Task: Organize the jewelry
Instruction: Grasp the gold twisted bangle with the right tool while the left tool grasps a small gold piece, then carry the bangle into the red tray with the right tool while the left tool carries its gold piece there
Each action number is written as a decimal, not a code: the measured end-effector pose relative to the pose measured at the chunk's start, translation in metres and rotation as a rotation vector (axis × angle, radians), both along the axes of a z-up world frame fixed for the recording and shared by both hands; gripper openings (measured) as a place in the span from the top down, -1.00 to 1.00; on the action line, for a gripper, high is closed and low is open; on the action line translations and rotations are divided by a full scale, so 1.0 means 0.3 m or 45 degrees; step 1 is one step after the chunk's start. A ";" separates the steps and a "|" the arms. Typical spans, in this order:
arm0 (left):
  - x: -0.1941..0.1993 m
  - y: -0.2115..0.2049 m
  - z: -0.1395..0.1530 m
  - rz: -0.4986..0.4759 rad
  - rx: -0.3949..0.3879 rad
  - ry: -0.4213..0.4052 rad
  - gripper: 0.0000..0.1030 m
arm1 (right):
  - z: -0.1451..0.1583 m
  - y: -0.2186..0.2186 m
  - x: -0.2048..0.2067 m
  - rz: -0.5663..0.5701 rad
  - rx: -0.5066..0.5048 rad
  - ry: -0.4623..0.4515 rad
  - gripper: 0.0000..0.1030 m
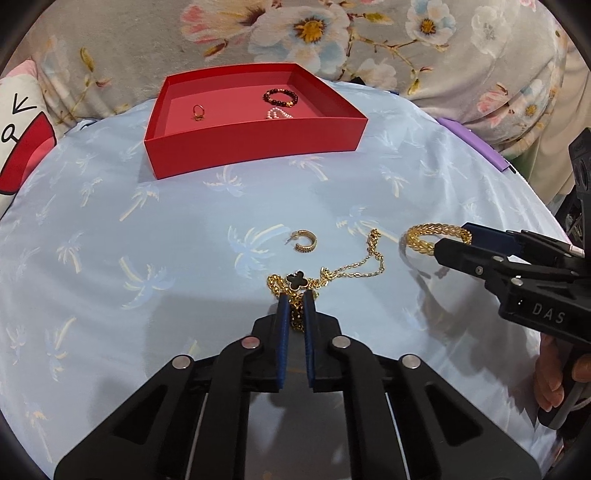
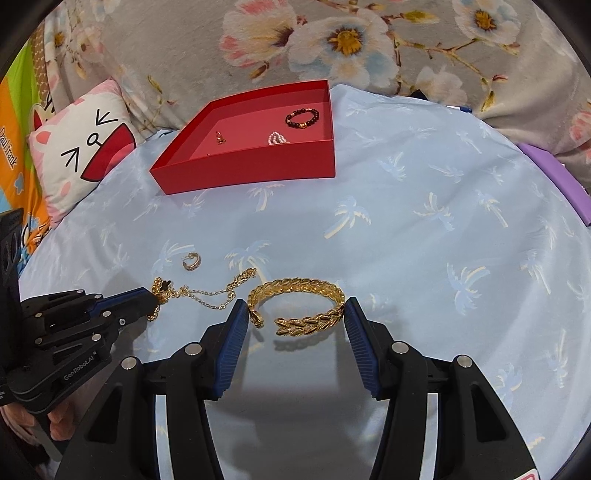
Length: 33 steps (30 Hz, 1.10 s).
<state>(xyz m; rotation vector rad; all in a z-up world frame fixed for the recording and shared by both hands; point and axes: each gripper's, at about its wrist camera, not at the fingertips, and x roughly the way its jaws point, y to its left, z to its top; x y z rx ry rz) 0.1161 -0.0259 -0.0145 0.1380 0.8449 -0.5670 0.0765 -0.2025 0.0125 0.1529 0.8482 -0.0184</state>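
My left gripper is shut on the gold chain necklace with a black clover pendant, low over the blue cloth; it also shows in the right wrist view. My right gripper has its jaws around the gold leaf-pattern cuff bracelet, pads touching its sides and the cuff lifted a little above its shadow. The cuff also shows in the left wrist view. A small gold hoop earring lies on the cloth. The red tray holds a ring, a dark bead bracelet and a pearl piece.
A blue palm-print cloth covers the surface. A floral blanket lies behind the tray. A cartoon pillow sits at the left. A purple edge shows at the right.
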 end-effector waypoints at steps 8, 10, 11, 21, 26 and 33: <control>0.000 0.025 0.020 0.008 -0.028 0.010 0.94 | 0.013 0.002 -0.010 0.015 -0.003 -0.019 -0.01; -0.004 0.034 0.034 0.014 -0.037 -0.004 0.95 | 0.018 0.004 -0.012 0.019 -0.004 -0.027 -0.01; -0.006 0.037 0.041 0.014 -0.040 -0.014 0.95 | 0.020 0.005 -0.014 0.021 -0.003 -0.030 -0.01; -0.027 0.047 0.082 0.010 -0.042 -0.058 0.95 | 0.028 0.008 -0.017 0.028 0.000 -0.038 -0.01; -0.027 0.077 0.134 0.034 -0.072 -0.095 0.95 | 0.044 0.012 -0.025 0.036 0.007 -0.057 0.01; -0.012 0.109 0.224 0.069 -0.098 -0.150 0.95 | 0.095 0.017 -0.009 0.067 0.014 -0.068 0.85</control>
